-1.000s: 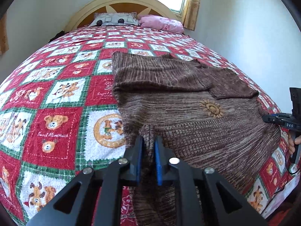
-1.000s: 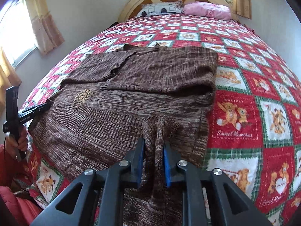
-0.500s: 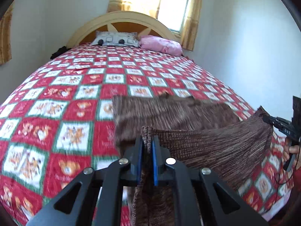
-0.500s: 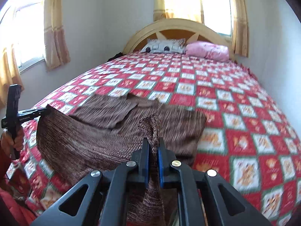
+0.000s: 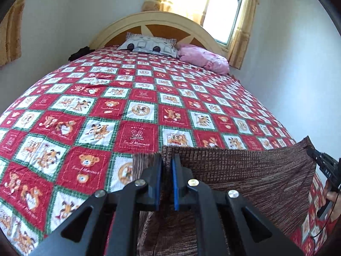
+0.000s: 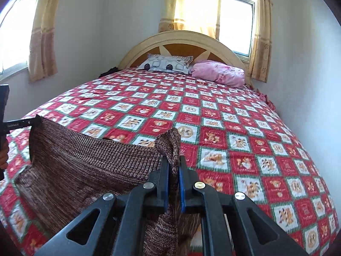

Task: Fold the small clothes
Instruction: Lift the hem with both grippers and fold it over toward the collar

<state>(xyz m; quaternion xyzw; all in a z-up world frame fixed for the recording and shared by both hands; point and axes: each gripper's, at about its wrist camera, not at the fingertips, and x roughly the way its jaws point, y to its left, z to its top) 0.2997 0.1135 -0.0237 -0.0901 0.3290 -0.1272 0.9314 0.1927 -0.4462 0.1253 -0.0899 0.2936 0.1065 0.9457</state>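
The left tool [image 5: 166,166], black with blue pads, is clenched on one corner of a brown ribbed knitted sweater [image 5: 245,177]. The right tool [image 6: 173,166], of the same build, grips the other corner, where a bunch of the knit stands up between its pads. The sweater's edge stretches between the two tools, raised off the bed, while its lower part hangs down toward the near end of the red, white and green teddy-bear patchwork quilt [image 5: 136,98]. In the left wrist view the right tool shows at the far right edge, pinching the cloth, with part of the person's hand [image 5: 332,197] on its handle. At the head of the bed, a grey patterned pillow [image 6: 168,64] lies beside a pink pillow [image 6: 219,72], both against the arched cream wooden headboard [image 6: 181,40].
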